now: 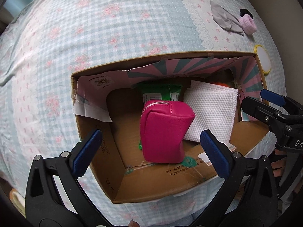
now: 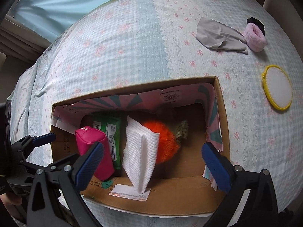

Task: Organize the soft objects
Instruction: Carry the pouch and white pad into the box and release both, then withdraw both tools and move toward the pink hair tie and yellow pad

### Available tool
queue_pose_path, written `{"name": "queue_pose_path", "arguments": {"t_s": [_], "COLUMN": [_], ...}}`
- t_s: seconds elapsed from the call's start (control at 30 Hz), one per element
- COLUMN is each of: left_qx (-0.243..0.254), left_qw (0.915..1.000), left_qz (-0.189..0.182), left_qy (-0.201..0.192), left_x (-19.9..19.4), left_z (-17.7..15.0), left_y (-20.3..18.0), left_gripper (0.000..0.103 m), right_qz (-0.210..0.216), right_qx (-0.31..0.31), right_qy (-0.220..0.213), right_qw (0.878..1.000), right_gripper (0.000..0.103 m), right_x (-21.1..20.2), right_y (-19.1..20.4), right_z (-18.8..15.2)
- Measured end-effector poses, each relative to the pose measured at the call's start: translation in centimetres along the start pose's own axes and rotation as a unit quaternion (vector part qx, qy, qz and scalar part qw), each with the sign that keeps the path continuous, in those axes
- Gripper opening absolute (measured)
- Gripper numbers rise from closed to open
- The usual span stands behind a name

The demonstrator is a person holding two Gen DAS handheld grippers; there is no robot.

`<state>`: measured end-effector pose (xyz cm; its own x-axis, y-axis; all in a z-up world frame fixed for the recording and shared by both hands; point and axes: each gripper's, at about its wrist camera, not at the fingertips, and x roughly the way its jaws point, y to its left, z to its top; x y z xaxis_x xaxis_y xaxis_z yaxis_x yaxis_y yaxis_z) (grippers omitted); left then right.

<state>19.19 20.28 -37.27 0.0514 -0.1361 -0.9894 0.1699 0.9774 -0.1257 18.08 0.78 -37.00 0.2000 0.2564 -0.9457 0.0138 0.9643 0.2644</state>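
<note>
An open cardboard box [image 1: 117, 181] [image 2: 223, 113] sits on the bed. Inside stand a magenta zip pouch [image 1: 164, 132] [image 2: 94, 147], a green wipes pack [image 1: 161, 92] [image 2: 111, 132], folded white paper towels [image 1: 212, 111] [image 2: 142, 155] and an orange fluffy ball [image 2: 166, 143]. My left gripper [image 1: 149, 153] is open and empty, its fingers either side of the pouch, just above the box. My right gripper [image 2: 153, 168] is open and empty over the towels. On the bed lie a grey cloth [image 2: 217, 36], a pink scrunchie [image 2: 254, 36] and a yellow-rimmed round pad [image 2: 277, 88].
The bed has a blue-and-white checked sheet [image 1: 113, 28] [image 2: 123, 47] with pink bows. A black item [image 2: 255, 21] lies behind the scrunchie. A dull green fabric piece [image 2: 182, 130] sits at the box's back. A blue curtain [image 2: 56, 0] hangs beyond the bed.
</note>
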Motion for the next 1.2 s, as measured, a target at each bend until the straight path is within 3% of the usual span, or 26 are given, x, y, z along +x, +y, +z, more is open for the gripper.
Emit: {"name": "queue_pose_path", "arguments": {"t_s": [0.33,0.47,0.67,0.9,1.2], "left_qx": [-0.012,-0.02,-0.029,-0.059,-0.071], "left_qw": [0.9997,0.999,0.9957,0.9836,0.9694], "left_qz": [0.001,0.003,0.02,0.035,0.036], "left_qy": [-0.019,-0.039,-0.086,-0.167,-0.232], "left_x": [-3.1,-6.1,-11.9,-18.6,-23.3], "left_z": [-1.3,-2.1,-3.5,-5.3,-6.3], "left_y": [-0.6,-1.1,-2.6,-5.4,-12.9], "left_gripper": [0.103,0.103,0.103,0.103,0.103], "right_qz": [0.013,0.003,-0.024,-0.068,-0.074], "right_qx": [-0.009,-0.034,-0.067,-0.066,-0.057], "right_qy": [0.001,-0.015,-0.076,-0.163,-0.198], "right_qw": [1.0,0.999,0.995,0.982,0.976], "right_gripper": [0.103,0.103,0.103,0.103,0.103], "right_x": [-3.0,-6.7,-14.1,-22.6,-28.4], "right_y": [2.1,3.5,4.0,0.9,-7.3], "right_z": [0.0,-0.3,-1.2,-2.3,-3.8]}}
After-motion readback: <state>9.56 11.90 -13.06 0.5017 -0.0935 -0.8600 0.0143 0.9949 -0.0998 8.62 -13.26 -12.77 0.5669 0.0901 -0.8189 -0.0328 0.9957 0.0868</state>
